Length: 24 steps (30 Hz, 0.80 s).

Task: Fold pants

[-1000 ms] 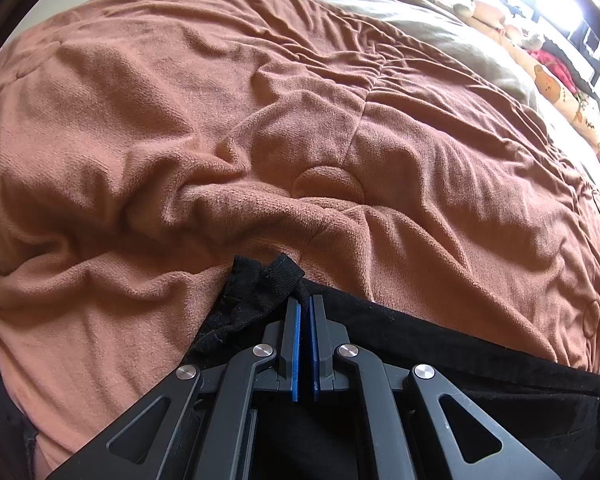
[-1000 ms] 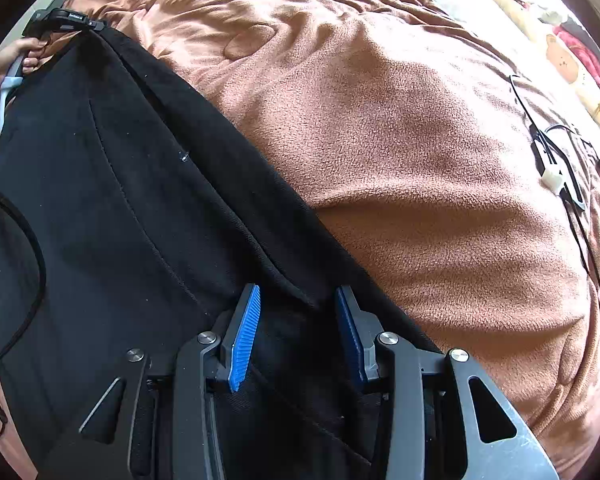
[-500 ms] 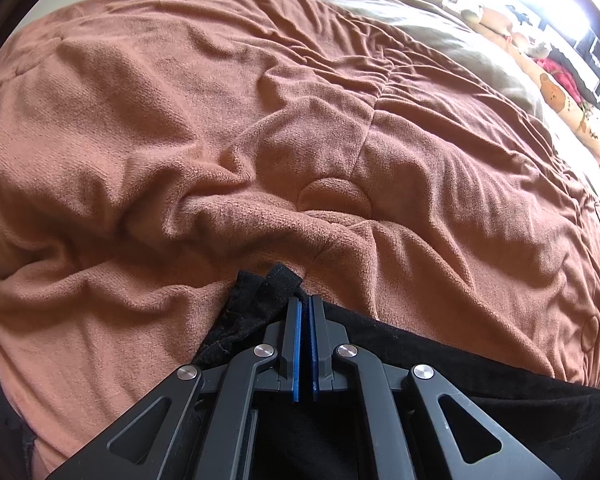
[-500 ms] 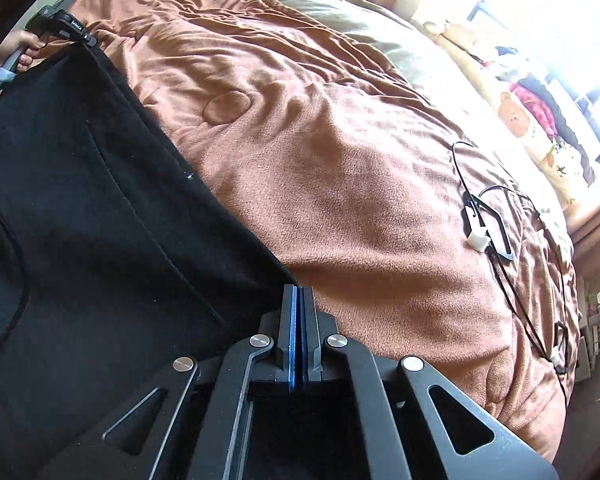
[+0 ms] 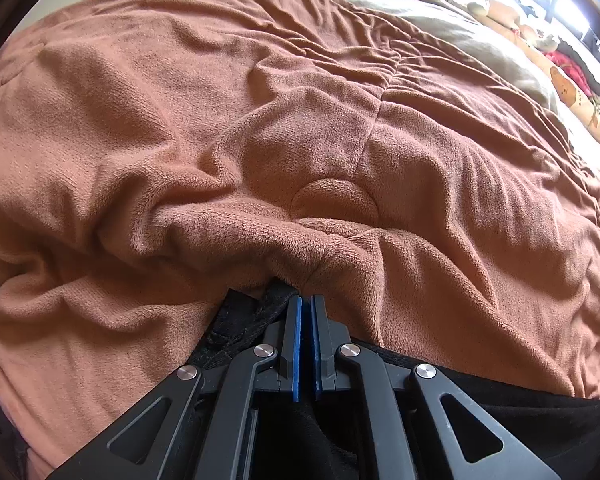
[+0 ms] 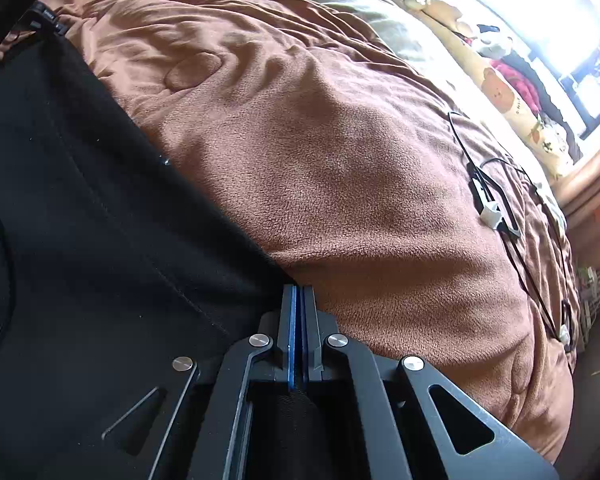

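The black pants (image 6: 99, 248) lie spread on a brown fleece blanket (image 6: 340, 184). My right gripper (image 6: 298, 296) is shut on the pants' edge at the near right. My left gripper (image 5: 306, 304) is shut on a bunched black corner of the pants (image 5: 243, 324), and it also shows at the far left of the right wrist view (image 6: 45, 20), holding the far corner. The pants' edge runs taut between the two grippers. A dark band of the pants (image 5: 500, 400) stretches to the right in the left wrist view.
The blanket (image 5: 259, 140) covers a bed and is wrinkled, with a round quilted button (image 5: 334, 200). A black cable with a white plug (image 6: 490, 210) lies on the blanket at the right. A beige pillow with bear print (image 6: 500, 92) and clutter sit by the bright window.
My right gripper closed on the pants' edge and lifted, tilting its view up toward the window. My left gripper stayed shut and pushed forward over the blanket with the corner.
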{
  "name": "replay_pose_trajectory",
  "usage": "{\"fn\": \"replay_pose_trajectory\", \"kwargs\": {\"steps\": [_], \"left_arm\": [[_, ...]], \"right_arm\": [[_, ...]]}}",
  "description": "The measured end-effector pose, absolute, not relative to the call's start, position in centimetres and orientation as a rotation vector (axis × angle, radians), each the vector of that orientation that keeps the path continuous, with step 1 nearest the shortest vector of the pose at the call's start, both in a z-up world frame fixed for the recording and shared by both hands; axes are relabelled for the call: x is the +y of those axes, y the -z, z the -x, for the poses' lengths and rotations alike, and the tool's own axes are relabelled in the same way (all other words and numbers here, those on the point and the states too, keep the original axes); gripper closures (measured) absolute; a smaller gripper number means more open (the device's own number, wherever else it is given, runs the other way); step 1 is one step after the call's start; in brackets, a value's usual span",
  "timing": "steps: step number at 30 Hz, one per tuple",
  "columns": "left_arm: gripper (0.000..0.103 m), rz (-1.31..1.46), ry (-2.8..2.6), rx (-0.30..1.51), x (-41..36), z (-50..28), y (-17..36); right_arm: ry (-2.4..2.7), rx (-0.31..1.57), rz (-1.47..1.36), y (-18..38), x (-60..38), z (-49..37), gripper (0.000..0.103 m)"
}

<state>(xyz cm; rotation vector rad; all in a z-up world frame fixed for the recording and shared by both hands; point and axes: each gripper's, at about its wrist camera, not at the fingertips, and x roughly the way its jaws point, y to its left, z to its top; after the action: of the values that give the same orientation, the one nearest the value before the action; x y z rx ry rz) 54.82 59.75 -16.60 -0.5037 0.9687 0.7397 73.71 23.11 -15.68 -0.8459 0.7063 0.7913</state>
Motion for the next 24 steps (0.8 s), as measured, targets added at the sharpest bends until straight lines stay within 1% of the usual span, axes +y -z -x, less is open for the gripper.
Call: {"fn": "replay_pose_trajectory", "kwargs": {"steps": [1, 2, 3, 4, 5, 6, 7, 8, 9, 11, 14, 24], "left_arm": [[0.096, 0.51, -0.736, 0.971, 59.8, -54.7, 16.4], [0.091, 0.52, -0.729, 0.97, 59.8, -54.6, 16.1], [0.079, 0.537, -0.711, 0.964, 59.7, -54.3, 15.8], [0.072, 0.549, -0.689, 0.951, 59.6, -54.0, 15.3], [0.058, 0.546, -0.679, 0.941, 59.4, -53.7, 14.8], [0.051, 0.531, -0.679, 0.933, 59.1, -53.4, 14.2], [0.049, 0.523, -0.675, 0.925, 58.8, -53.1, 13.6], [0.047, 0.53, -0.664, 0.919, 58.6, -52.7, 13.1], [0.042, 0.539, -0.659, 0.915, 58.4, -52.3, 12.6], [0.034, 0.535, -0.663, 0.9, 58.0, -51.3, 11.3], [0.028, 0.523, -0.667, 0.875, 57.5, -49.6, 9.2], [0.028, 0.484, -0.64, 0.851, 54.4, -42.2, 5.0]], "right_arm": [[-0.777, 0.721, 0.821, 15.3, 23.1, -73.7, 0.103], [-0.765, 0.717, 0.799, 15.0, 23.0, -73.6, 0.101], [-0.761, 0.712, 0.781, 14.6, 22.8, -73.4, 0.096], [-0.746, 0.714, 0.77, 14.2, 22.5, -73.3, 0.092], [-0.739, 0.72, 0.753, 13.7, 22.1, -73.2, 0.081], [-0.735, 0.722, 0.729, 13.1, 21.5, -72.9, 0.065], [-0.732, 0.717, 0.703, 12.5, 20.9, -72.7, 0.057], [-0.727, 0.704, 0.676, 11.8, 20.2, -72.4, 0.047], [-0.718, 0.692, 0.653, 11.2, 19.6, -72.1, 0.045], [-0.702, 0.698, 0.595, 10.1, 18.1, -71.6, 0.045], [-0.681, 0.712, 0.515, 8.7, 15.7, -70.7, 0.045], [-0.577, 0.707, 0.396, 5.1, 7.8, -63.8, 0.044]]}}
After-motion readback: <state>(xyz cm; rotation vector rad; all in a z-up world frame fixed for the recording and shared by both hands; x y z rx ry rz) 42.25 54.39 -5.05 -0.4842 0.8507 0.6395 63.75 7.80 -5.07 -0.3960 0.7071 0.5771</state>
